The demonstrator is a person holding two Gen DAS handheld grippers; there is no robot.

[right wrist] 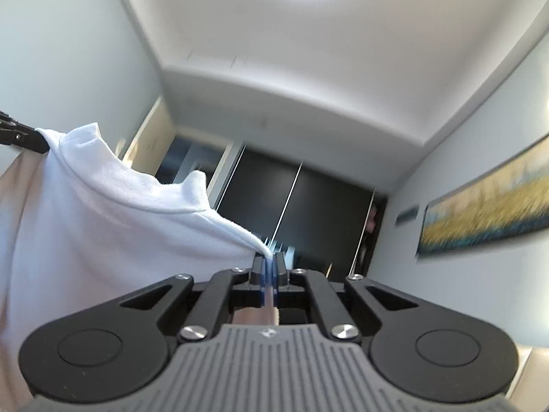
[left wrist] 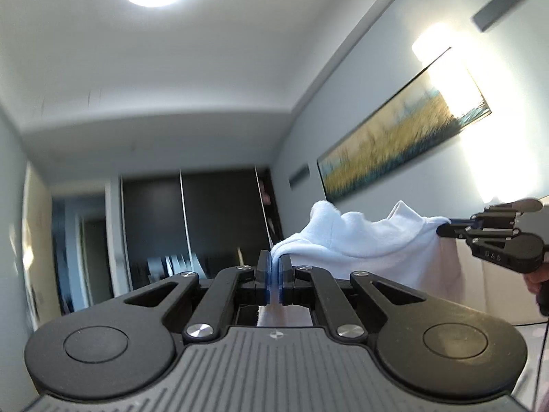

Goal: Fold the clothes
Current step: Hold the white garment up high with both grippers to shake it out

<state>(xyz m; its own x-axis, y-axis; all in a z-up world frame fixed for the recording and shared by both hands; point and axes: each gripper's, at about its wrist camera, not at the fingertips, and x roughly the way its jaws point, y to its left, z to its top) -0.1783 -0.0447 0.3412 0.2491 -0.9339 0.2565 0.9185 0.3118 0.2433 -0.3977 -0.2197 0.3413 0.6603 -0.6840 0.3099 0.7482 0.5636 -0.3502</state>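
In the left wrist view the left hand-held gripper point(left wrist: 274, 267) clenches one end of the white garment point(left wrist: 360, 240), stretched rightward below the painting point(left wrist: 405, 130) to the right hand-held gripper point(left wrist: 446, 228); the right wrist view shows that gripper clenching its end, the cloth running leftward.

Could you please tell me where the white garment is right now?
The white garment hangs in the air, stretched between the left gripper and the right gripper, each clamped on a top edge.
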